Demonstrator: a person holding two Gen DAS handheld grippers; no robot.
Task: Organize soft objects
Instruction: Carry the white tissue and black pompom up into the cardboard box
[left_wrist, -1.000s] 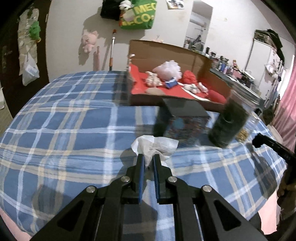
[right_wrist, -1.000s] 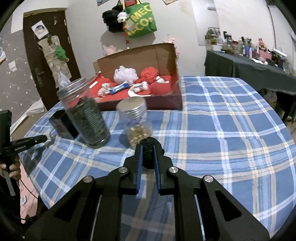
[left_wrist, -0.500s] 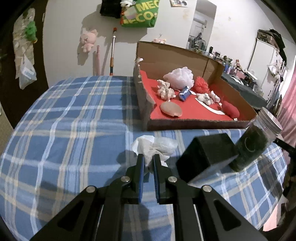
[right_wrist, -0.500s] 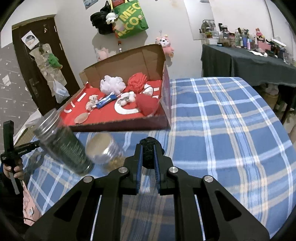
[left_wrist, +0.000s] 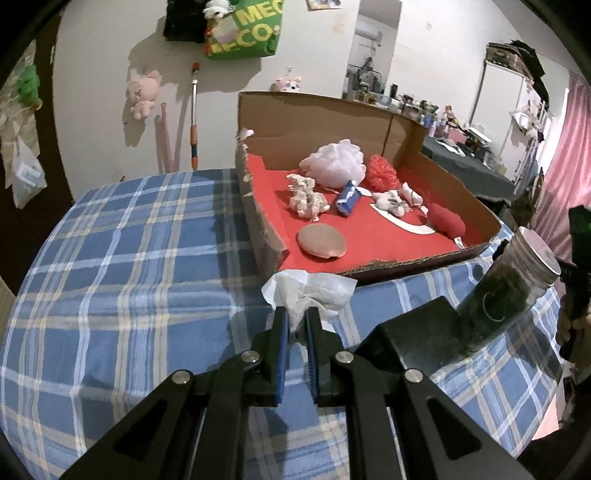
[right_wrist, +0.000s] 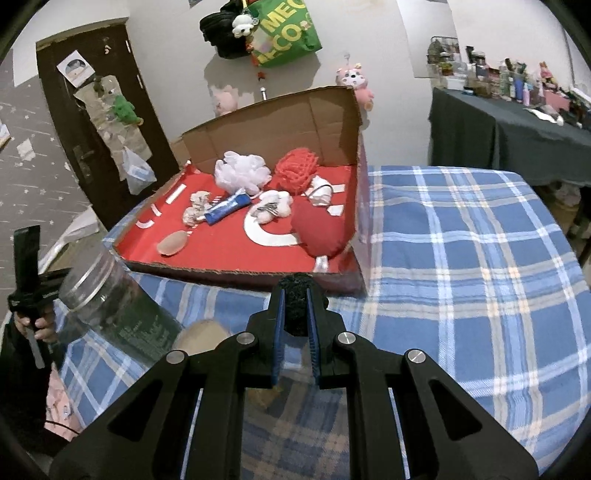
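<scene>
Both tools loaded, held short of the box.

Left tool (left_wrist: 295, 325) is clamped on a crumpled white tissue (left_wrist: 310, 291); right tool (right_wrist: 295, 314) is clamped on a small black fuzzy ball (right_wrist: 295, 301). Just right of the left tool: a black block (left_wrist: 417, 336) and a dark-filled glass jar with a metal lid (left_wrist: 506, 291) on the blue plaid surface (left_wrist: 129, 258). Ahead of both tools: an open cardboard box with a red floor (right_wrist: 229, 247) holding a white mesh pouf (right_wrist: 242, 175), a red mesh pouf (right_wrist: 297, 168) and a red cushion (right_wrist: 319, 230).
</scene>
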